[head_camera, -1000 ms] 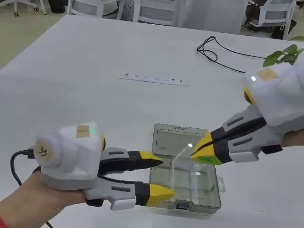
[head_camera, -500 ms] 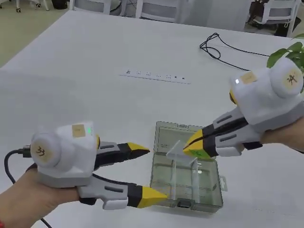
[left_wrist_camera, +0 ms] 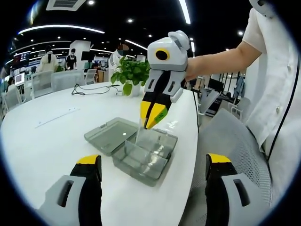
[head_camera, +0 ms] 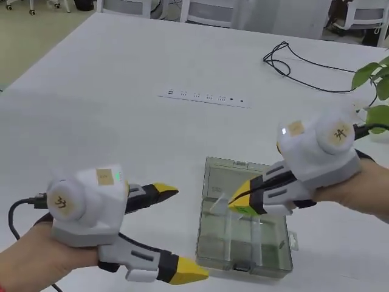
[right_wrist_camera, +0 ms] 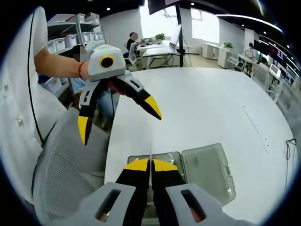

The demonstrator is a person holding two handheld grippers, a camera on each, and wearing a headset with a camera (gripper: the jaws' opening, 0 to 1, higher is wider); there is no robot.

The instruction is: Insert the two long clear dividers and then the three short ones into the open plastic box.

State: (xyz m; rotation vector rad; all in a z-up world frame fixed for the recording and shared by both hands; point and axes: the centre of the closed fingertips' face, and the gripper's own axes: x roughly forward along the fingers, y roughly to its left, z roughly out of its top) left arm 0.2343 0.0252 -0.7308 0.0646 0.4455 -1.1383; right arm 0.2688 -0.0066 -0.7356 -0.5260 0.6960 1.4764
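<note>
While right tool [head_camera: 234,204] pinches divider [head_camera: 217,205] over box [head_camera: 213,246], left tool [head_camera: 186,234] agape

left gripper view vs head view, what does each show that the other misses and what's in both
Left gripper view: the person's white shirt and the ceiling lights. Head view: the left gripper from above, open, with its cable. Both: the open box on the white table, and the right gripper shut on a clear divider above it.
</note>
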